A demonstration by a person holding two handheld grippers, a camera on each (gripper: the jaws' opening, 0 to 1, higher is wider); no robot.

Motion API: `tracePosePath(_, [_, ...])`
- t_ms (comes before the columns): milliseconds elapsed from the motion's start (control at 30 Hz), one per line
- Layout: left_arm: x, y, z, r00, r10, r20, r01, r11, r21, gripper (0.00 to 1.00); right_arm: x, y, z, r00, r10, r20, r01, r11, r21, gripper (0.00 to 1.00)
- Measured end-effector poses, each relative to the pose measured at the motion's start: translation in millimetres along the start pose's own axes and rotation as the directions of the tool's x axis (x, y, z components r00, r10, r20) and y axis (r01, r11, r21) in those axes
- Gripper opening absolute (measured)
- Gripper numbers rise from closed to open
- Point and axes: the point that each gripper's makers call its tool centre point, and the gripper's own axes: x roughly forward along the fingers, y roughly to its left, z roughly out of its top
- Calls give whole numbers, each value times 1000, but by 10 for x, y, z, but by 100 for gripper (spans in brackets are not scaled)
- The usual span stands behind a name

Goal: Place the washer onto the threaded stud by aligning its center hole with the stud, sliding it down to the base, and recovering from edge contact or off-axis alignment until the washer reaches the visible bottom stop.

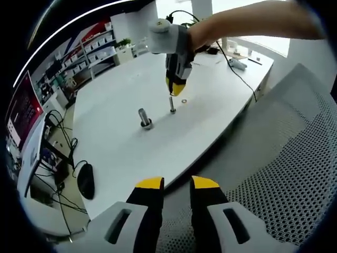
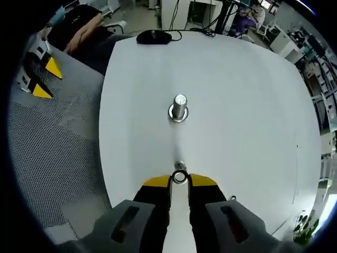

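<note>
While your right gripper [image 2: 179, 180] pinches the washer [image 2: 179, 177] at its yellow tips, right above the thin upright stud [image 1: 172, 103], lower it straight along the stud; your left gripper [image 1: 177, 183] hangs back, slightly parted, holding nothing.

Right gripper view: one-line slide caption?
Right tongs pinch a small silver metal washer above the white table; a thick silver metal stud stands beyond.
</note>
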Motion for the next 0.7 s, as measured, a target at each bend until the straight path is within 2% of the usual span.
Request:
tracePosePath(433, [0, 2, 3, 1000, -2, 6, 2, 1000, 3, 17, 79, -9, 3, 999, 11, -38, -11, 1000, -10, 14])
tracePosePath(567, [1, 1, -4, 1000, -3, 6, 3, 1000, 3, 17, 162, -47, -22, 998, 21, -51, -21, 1000, -8, 14])
tracePosePath(700, [3, 1, -1, 1000, -3, 7, 3, 1000, 3, 17, 167, 17, -37, 998, 30, -51, -30, 1000, 5, 14])
